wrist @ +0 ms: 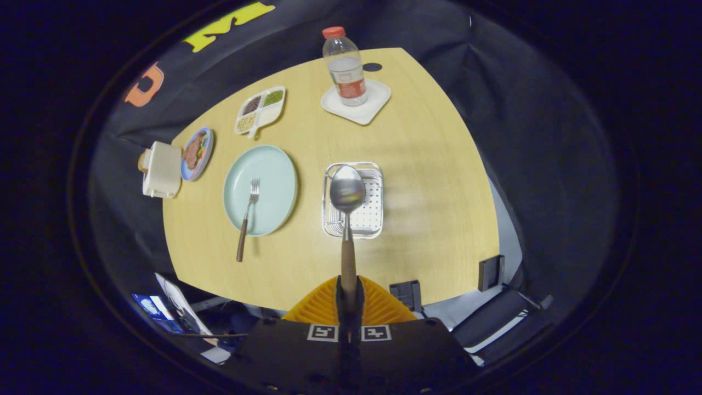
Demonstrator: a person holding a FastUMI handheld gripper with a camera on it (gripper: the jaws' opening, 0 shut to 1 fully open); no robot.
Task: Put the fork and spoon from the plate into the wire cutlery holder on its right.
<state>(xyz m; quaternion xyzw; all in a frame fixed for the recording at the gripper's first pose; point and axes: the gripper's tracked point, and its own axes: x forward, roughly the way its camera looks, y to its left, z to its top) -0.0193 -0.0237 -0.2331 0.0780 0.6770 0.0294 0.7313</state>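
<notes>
Gripping the spoon [347, 192] by its wooden handle, the tongs [349, 304] hold its bowl above the wire cutlery holder [373, 219], bare tabletop [433, 181] all around; the fork [248, 216] lies across the plate [274, 181] nearby.

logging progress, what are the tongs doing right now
Tongs: shut on the spoon by its wooden handle, bowl held above the wire cutlery holder.
</notes>
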